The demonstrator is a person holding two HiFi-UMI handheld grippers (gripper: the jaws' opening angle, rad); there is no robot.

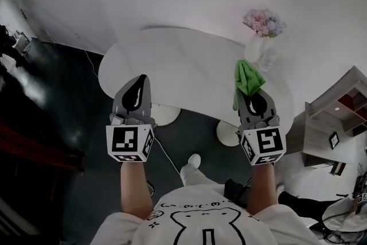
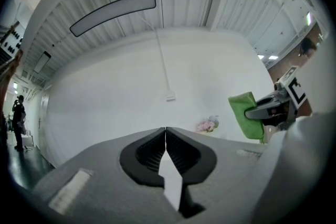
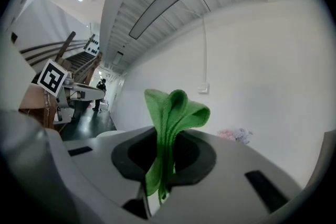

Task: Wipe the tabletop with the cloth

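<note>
The green cloth [image 1: 248, 78] is folded and pinched in my right gripper [image 1: 256, 99], which is held up over the right end of the white oval tabletop [image 1: 183, 66]. In the right gripper view the cloth [image 3: 174, 113] sticks up from between the shut jaws, and a strip of it hangs below them. My left gripper [image 1: 140, 81] hovers over the table's near left edge, its jaws shut with nothing between them. The left gripper view also shows the cloth [image 2: 245, 114] and the right gripper [image 2: 273, 107] at its right side. Both grippers are above the table, not touching it.
A pale vase [image 1: 259, 52] of pastel flowers [image 1: 264, 23] stands on the table's far right, just beyond the cloth. A wooden shelf unit [image 1: 335, 123] stands at the right. White round table bases [image 1: 163, 115] rest on the dark floor. A white wall lies behind the table.
</note>
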